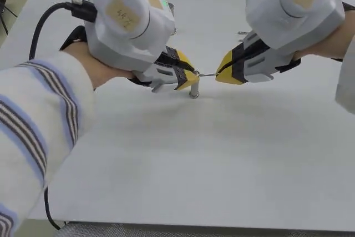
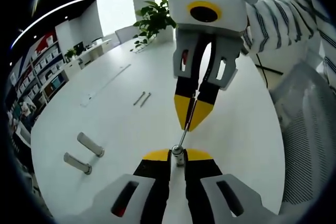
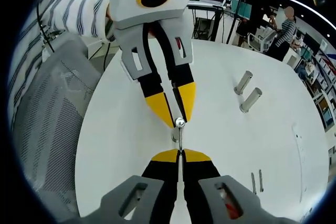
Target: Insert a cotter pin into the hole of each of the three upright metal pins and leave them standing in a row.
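- Short silver metal pin point(image 1: 194, 90): stands upright on the white surface point(image 1: 194, 181), straight in front of the person. All places below are reckoned from this metal pin.
- Left gripper point(image 2: 178, 157): comes at the metal pin from the person's left. Its yellow-tipped jaws are closed around the pin's upper part and hold it steady. The pin's foot shows below the jaws and rests on the surface.
- Right gripper point(image 3: 180, 154): on the opposite side of the metal pin, with its jaws pinched together on the tail of a thin wire cotter pin point(image 2: 184, 131), which it aims at the pin's head.
- Cotter pin, position: its free end reaches the head of the metal pin. Whether it has entered the hole is too small to tell.
- Two further silver metal pins point(image 3: 243, 82): well apart from the held metal pin, on the side away from the person. They sit close beside each other and appear to be upright. I cannot make out any cotter pin in them.
- Two spare cotter pins point(image 2: 139, 98): lying flat on the surface side by side, also beyond the metal pin.
- Handling, by judgement:
  - The metal pin looks stiff, smooth and light on a narrow foot, so it would likely tip or skid under a sideways push. It is best clamped high, just under the hole.
  - The cotter pin looks springy and easily bent. It is best held near its tail so the free end is left for the hole.
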A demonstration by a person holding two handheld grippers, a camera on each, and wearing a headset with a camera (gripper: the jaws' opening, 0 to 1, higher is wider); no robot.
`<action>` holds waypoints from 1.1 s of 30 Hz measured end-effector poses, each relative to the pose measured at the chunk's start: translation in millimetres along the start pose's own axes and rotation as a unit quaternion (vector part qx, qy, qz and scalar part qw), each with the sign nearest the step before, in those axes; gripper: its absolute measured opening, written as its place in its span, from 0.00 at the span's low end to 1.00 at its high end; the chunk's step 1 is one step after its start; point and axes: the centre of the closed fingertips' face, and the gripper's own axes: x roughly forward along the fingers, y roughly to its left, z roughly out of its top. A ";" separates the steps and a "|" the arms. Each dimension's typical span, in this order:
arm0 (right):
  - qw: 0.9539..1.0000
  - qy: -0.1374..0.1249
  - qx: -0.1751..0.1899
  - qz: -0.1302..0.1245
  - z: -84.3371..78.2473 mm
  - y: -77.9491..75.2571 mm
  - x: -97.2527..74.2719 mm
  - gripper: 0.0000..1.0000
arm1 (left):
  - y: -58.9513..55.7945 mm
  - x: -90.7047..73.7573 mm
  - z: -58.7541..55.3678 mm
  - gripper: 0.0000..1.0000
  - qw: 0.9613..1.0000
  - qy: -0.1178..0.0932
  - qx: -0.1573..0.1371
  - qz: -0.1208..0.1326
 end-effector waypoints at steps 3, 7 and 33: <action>1.000 -0.003 0.002 -0.001 0.8 0.7 1.3 0.00 | 0.1 -0.1 0.0 0.05 1.000 0.000 0.001 0.000; 1.000 -0.007 0.002 -0.001 2.7 0.2 5.8 0.00 | -0.5 -0.2 -0.1 0.05 1.000 -0.001 -0.002 0.000; 0.997 -0.075 0.010 -0.023 13.7 -5.0 6.5 0.04 | -3.0 -1.1 1.8 0.05 1.000 -0.001 0.000 -0.002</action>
